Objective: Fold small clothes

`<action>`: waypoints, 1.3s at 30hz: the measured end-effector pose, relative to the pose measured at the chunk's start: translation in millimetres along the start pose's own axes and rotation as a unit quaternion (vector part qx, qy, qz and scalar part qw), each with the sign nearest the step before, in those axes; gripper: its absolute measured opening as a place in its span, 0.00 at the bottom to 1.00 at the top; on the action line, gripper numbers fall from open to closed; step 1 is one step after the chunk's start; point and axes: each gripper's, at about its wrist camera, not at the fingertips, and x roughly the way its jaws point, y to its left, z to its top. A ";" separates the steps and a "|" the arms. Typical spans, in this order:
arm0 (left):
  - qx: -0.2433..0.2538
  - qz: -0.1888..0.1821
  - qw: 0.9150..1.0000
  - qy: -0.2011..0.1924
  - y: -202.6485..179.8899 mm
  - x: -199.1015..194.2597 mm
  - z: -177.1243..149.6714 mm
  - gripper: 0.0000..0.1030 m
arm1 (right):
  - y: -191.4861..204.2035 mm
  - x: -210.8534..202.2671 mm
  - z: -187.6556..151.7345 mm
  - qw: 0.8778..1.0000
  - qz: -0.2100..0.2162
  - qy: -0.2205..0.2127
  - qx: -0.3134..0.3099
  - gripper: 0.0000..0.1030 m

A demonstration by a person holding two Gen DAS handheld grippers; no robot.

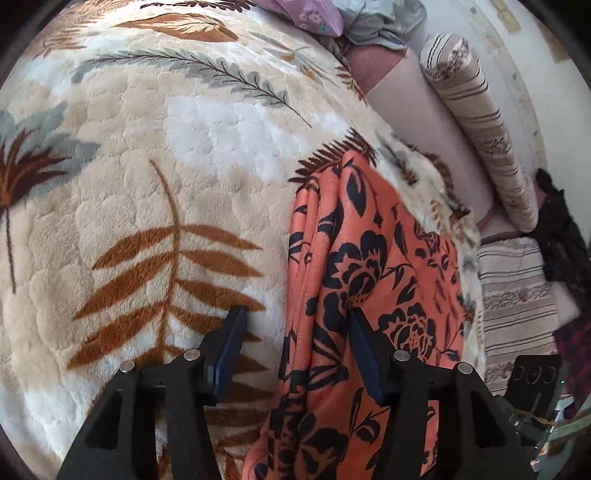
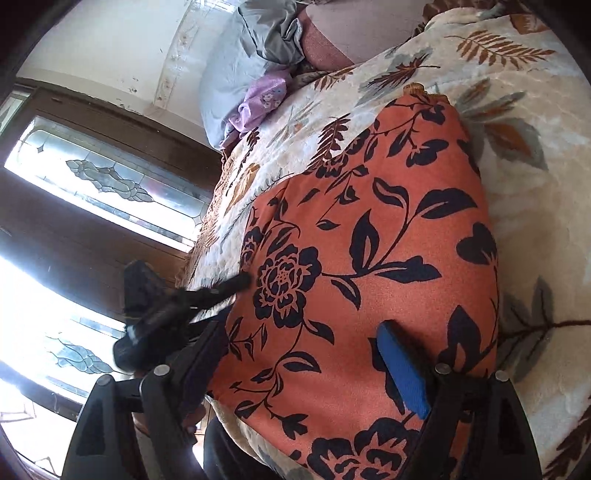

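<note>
An orange garment with a dark floral print [image 1: 373, 258] lies on a plush leaf-patterned blanket [image 1: 155, 177]. It is bunched in long folds along its left edge. My left gripper [image 1: 295, 332] is open over that edge, one fingertip [image 1: 234, 325] over the blanket and the other over the cloth, with the folded edge between them. In the right wrist view the garment [image 2: 369, 240] is spread flat and wide. My right gripper [image 2: 306, 354] hovers open over its near part, its blue pad [image 2: 402, 369] above the cloth. The left gripper [image 2: 236, 282] shows blurred at the garment's left edge.
A purple flowered garment [image 1: 306, 14] and a grey cloth [image 1: 380, 22] are heaped at the blanket's far end. A striped bolster [image 1: 480, 125] and striped cushion [image 1: 517, 306] lie to the right with dark clothes [image 1: 565, 236]. A leaded-glass window [image 2: 103, 177] stands beyond the bed edge.
</note>
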 end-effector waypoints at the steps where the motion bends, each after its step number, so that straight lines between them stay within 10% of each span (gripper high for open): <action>1: -0.003 -0.005 1.000 -0.003 0.5 -4.4 -0.9 0.53 | -0.9 -0.4 0.6 1.000 0.001 0.002 0.000 0.84; 14: 0.093 0.071 0.990 -0.073 -31.7 -44.4 -23.2 0.65 | 3.8 -17.4 1.1 1.000 -0.007 -0.007 0.021 0.84; 17: 0.132 0.071 0.984 -0.097 -37.9 -66.9 -35.2 0.85 | 5.1 -43.1 -0.8 0.999 -0.016 -0.048 0.015 0.86; 22: 0.116 0.062 0.989 -0.072 -24.8 -61.7 -37.1 0.86 | -32.1 -76.5 1.2 0.994 -0.043 -0.081 0.054 0.95; 30: 0.076 0.006 0.997 -0.001 -22.6 -16.0 -17.4 0.86 | -83.8 -33.1 20.6 0.992 -0.009 -0.016 0.126 0.95; 33: 0.096 0.030 0.995 0.006 -23.8 -4.9 -22.3 0.70 | -68.7 -17.5 29.3 0.996 -0.015 0.001 0.087 0.95; 35: 0.089 0.013 0.996 0.019 -24.8 -2.0 -23.5 0.42 | -57.4 1.5 31.7 0.996 -0.041 0.047 0.058 0.67; 39: 0.084 0.022 0.996 0.016 -31.4 -2.3 -25.1 0.33 | -32.1 8.3 34.7 0.993 -0.099 0.058 -0.011 0.41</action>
